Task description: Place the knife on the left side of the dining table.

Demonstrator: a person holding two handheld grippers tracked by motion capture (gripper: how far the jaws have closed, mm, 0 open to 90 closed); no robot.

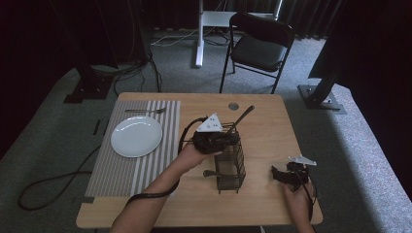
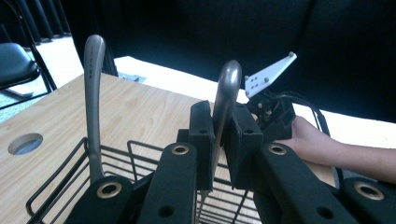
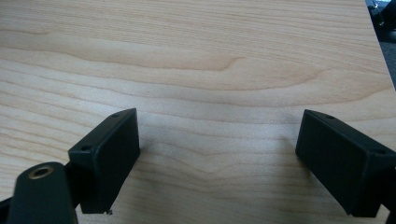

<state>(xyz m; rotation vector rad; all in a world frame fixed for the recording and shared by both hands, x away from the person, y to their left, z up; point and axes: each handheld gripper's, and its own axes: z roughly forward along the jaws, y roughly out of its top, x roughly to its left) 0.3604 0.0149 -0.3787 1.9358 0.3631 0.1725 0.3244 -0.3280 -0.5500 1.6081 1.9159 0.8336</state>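
Left gripper [image 2: 218, 140] clamped on a utensil handle [image 2: 226, 88] standing in the wire caddy [image 1: 230, 167] mid-counter. Right gripper [image 3: 217, 154] gaping wide, empty, low over bare wood near the right edge. Risks, as a guess: lifting at a slant could snag the hidden head on the wires and tip the light caddy, unbraced by anything; smooth metal might slip in the pads; second handle [image 2: 93, 100] close by, easily knocked. Pale wood counter [image 1: 262, 121], striped mat [image 1: 121, 170], plate [image 1: 136, 136], fork [image 1: 145, 111]. Grey carpet, folding chair [image 1: 260, 48], dark curtains.
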